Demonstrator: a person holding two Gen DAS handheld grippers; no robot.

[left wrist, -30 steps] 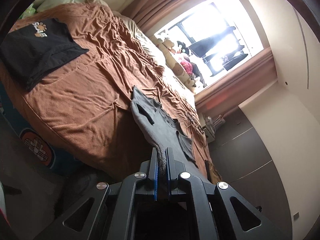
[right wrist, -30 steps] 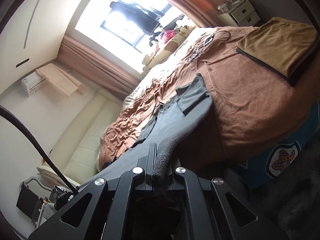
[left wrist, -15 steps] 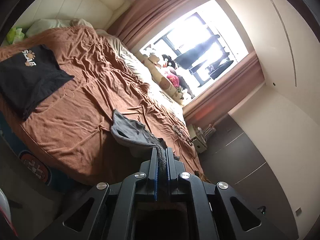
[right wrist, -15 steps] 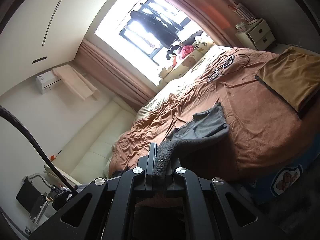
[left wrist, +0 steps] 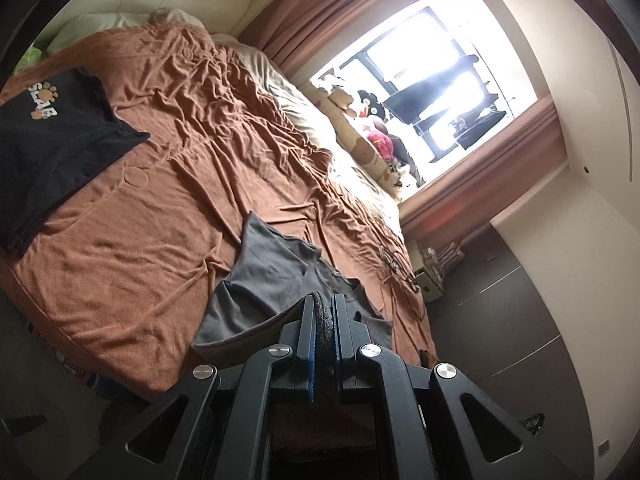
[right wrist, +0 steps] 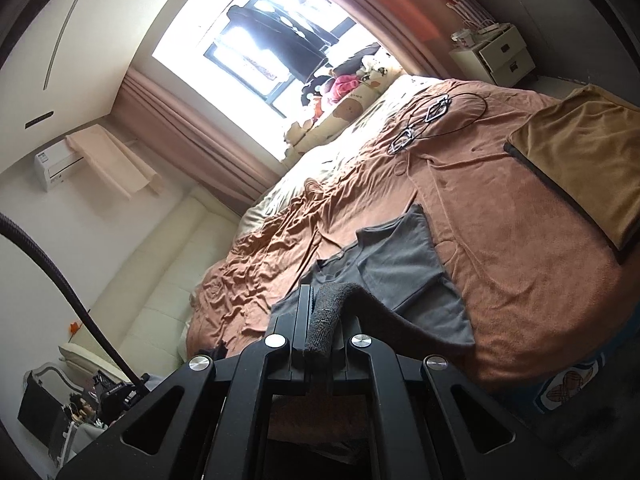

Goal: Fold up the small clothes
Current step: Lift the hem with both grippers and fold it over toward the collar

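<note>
Both grippers, left [left wrist: 323, 312] & right [right wrist: 323, 312], were clamped on gray shirt [left wrist: 276, 268] hem; best carry both evenly fwd to collar, edges aligned.

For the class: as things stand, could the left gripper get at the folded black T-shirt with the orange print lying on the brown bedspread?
Probably not yet. The left gripper is shut on the grey T-shirt's hem, so it is occupied. The folded black T-shirt lies apart across the brown bedspread, with nothing on the open cloth between.
</note>
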